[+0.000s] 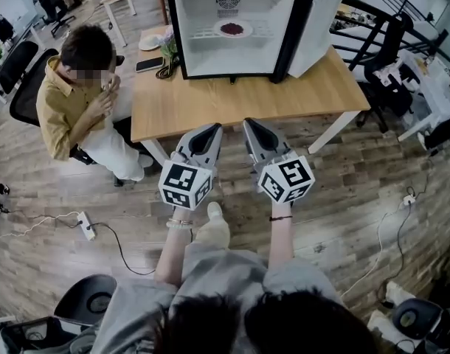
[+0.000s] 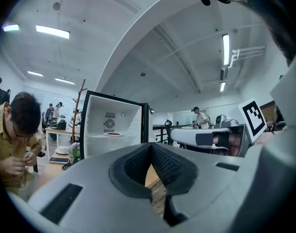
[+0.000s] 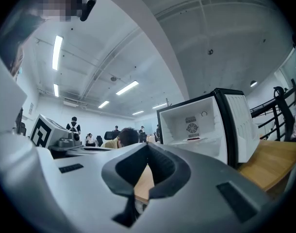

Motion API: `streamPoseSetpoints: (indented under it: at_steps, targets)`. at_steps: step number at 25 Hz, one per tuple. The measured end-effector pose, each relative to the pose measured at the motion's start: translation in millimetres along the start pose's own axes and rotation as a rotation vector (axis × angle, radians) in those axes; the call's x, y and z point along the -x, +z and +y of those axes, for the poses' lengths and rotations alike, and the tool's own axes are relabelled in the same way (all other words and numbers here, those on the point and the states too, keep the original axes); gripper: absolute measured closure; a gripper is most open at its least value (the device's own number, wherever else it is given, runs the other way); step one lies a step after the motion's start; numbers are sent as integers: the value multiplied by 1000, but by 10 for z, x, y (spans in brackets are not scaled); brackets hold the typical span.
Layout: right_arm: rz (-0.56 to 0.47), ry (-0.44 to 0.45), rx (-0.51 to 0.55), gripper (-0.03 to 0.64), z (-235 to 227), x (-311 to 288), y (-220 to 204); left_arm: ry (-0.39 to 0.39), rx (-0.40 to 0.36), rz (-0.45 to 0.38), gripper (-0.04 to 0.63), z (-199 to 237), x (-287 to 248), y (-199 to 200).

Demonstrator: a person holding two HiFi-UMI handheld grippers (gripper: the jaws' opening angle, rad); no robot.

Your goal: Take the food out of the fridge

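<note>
The food (image 1: 233,29) on the fridge (image 1: 203,50) shelf is too small to name: a dark red heap on a pale plate (image 1: 219,29). The fridge hides the far part of the table (image 1: 247,98). The things (image 1: 149,64) left of the fridge are too small to identify.

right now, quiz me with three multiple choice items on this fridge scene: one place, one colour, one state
1. Where is the plate of food relative to the fridge? A: on the shelf inside; B: on top; C: in front of it.
2. What colour is the seated person's shirt? A: blue; B: yellow; C: red.
3. How is the fridge door? A: shut; B: open; C: taken off.
Answers: 1 A, the plate sits on the white shelf; 2 B, it shows yellow; 3 B, the door is swung aside, interior showing.
</note>
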State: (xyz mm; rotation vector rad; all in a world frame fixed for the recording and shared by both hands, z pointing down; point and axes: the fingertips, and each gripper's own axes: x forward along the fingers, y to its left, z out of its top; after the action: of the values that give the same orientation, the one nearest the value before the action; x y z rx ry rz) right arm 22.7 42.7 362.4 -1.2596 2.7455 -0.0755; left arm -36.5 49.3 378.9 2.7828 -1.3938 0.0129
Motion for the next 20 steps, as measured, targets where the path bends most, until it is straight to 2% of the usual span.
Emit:
streamPoseSetpoints:
  at_steps: [20]
  targets:
    - [77, 17, 7, 607, -703, -1135, -121, -35, 37, -6, 588, 871, -948, 71]
